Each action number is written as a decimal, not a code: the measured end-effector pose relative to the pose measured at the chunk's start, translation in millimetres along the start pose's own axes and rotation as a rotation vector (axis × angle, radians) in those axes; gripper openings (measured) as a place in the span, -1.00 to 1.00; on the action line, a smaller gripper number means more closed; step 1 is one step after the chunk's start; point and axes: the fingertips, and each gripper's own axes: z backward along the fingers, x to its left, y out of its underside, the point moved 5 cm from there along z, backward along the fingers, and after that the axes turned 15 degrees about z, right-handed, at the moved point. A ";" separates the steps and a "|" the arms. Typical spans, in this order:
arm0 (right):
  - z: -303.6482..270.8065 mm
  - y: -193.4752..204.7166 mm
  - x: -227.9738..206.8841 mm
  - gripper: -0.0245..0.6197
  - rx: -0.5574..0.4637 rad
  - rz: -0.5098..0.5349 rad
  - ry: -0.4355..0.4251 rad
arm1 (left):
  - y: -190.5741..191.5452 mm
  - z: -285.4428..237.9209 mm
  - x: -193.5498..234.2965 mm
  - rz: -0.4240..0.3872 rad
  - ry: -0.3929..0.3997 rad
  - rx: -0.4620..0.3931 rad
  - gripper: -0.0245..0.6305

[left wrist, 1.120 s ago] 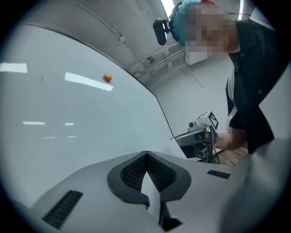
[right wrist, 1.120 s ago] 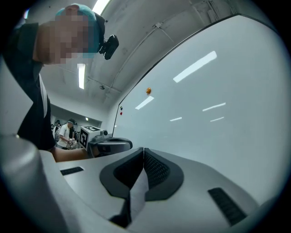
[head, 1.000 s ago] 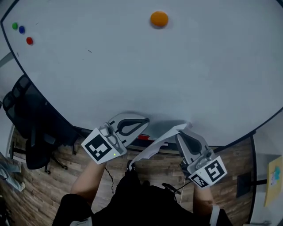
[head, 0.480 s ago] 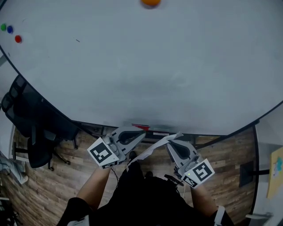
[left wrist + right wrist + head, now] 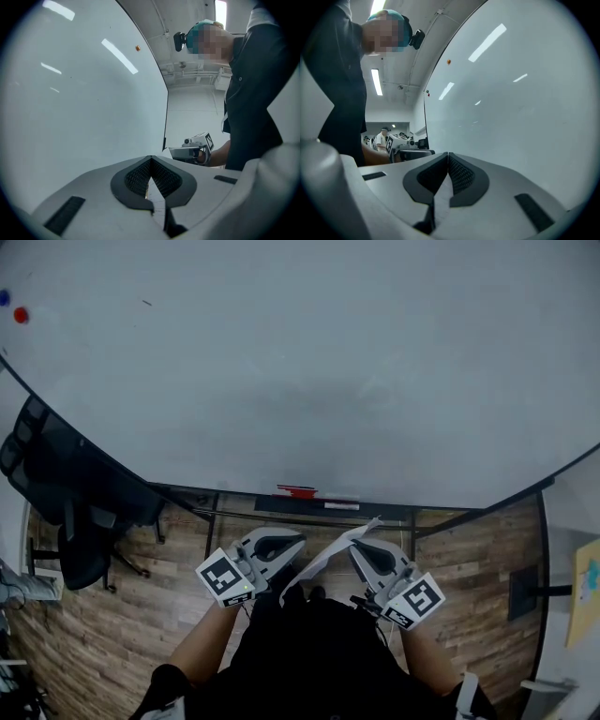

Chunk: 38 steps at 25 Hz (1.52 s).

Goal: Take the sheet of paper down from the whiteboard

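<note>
The white sheet of paper (image 5: 327, 557) hangs slack between my two grippers, off the whiteboard (image 5: 309, 362) and below its lower edge. My left gripper (image 5: 296, 543) is shut on the sheet's left end, and a thin paper edge (image 5: 152, 191) shows in its closed jaws. My right gripper (image 5: 357, 548) is shut on the right end, with the paper (image 5: 439, 193) pinched between its pads. Both point level toward the board. Each gripper view shows the other gripper, the right gripper (image 5: 191, 151) and the left gripper (image 5: 407, 142).
Blue (image 5: 5, 297) and red (image 5: 21, 315) magnets sit at the board's upper left; an orange magnet (image 5: 137, 48) stays high on it. A red item (image 5: 296, 491) lies on the board's tray. A black chair (image 5: 70, 517) stands at left on the wood floor (image 5: 178, 596).
Both grippers have come down together with the sheet, from the board's lower edge to below its tray. The orange magnet has slid out of the head view's top.
</note>
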 end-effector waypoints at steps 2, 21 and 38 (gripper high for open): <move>3.5 8.9 1.2 -0.86 0.004 -0.006 0.000 | 12.3 1.2 0.4 0.024 0.001 -0.004 -0.89; 10.3 78.0 17.2 -0.86 0.122 -0.013 0.061 | 75.4 13.2 4.0 0.101 -0.047 0.029 -0.89; 10.3 66.1 0.2 -0.87 0.151 0.029 0.091 | 69.8 6.3 0.6 0.096 -0.053 0.000 -0.89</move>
